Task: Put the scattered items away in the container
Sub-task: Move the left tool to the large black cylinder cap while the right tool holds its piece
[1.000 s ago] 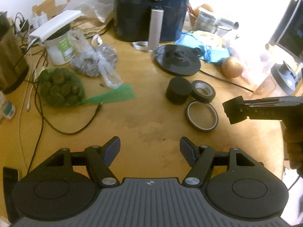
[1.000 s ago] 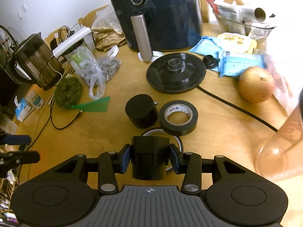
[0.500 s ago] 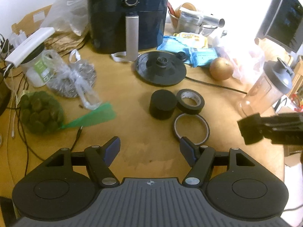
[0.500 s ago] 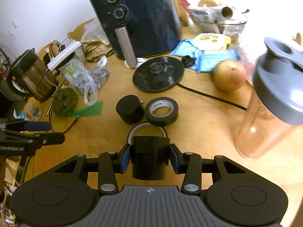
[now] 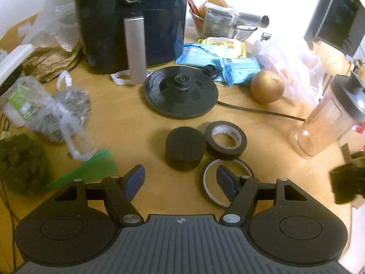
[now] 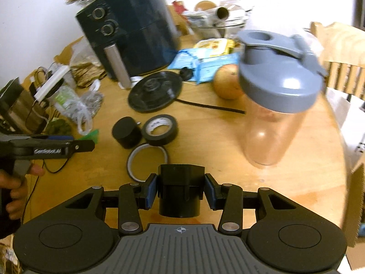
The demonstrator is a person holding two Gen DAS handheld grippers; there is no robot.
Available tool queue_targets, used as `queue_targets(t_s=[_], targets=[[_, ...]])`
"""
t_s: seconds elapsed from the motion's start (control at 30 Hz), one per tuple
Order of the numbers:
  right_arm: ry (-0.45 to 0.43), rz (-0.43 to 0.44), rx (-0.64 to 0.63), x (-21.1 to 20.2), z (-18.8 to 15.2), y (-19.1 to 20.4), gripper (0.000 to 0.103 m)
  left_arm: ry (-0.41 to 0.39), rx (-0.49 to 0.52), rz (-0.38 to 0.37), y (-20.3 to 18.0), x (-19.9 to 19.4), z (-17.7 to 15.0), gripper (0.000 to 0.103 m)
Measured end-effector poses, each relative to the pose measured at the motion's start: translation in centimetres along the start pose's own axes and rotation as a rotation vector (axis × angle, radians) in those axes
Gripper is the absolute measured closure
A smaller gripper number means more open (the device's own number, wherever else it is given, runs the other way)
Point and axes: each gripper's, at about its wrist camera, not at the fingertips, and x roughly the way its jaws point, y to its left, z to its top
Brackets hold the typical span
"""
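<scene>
My right gripper (image 6: pixel 181 190) is shut on a black ribbed cylinder (image 6: pixel 180 182), held above the wooden table (image 6: pixel 228 159). On the table lie a short black cylinder (image 5: pixel 184 147), a black tape roll (image 5: pixel 225 139) and a thin tape ring (image 5: pixel 206 182). My left gripper (image 5: pixel 180 181) hangs open and empty just in front of them, its right finger over the ring. In the right wrist view the left gripper (image 6: pixel 86 145) comes in from the left, held by a hand (image 6: pixel 13 182). The right gripper (image 5: pixel 346 182) shows as a dark blur at the right edge of the left wrist view.
A clear shaker bottle (image 6: pixel 273 105) with a grey lid stands close ahead on the right. A cardboard box (image 6: pixel 355 194) sits off the table's right edge. Behind are an air fryer (image 5: pixel 132 22), a kettle base (image 5: pixel 180 91) with cord, an apple (image 5: pixel 267 86), snack packets and bags.
Both hands have shifted right. The tape items sit closer to my left gripper. The shaker bottle now looms before the right gripper, and the cardboard box edge has come into view.
</scene>
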Motion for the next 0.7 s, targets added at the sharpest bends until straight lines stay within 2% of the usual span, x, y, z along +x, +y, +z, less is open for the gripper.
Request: queue_targets(t_s=[0.23, 0.43, 0.63, 0.7], targets=[[-0.018, -0.063, 0.061, -1.5, -0.2, -1.7, 0.057, 0.006, 0.043, -0.001, -0.8, 3.9, 1.8, 0.034], [-0.03, -0.11, 0.106, -3.1, -0.6, -2.9, 0.057, 0.062, 0.056, 0.004, -0.5, 6.8, 2.6, 0.034], [-0.044, -0.154, 0.144, -4.6, -1.1, -4.0, 0.057, 0.088, 0.055, -0.019, -0.6, 8.1, 2.5, 0.035], [-0.046, -0.167, 0.155, -5.0, -1.2, -4.3, 0.057, 0.084, 0.054, -0.01, -0.7, 8.2, 2.5, 0.04]])
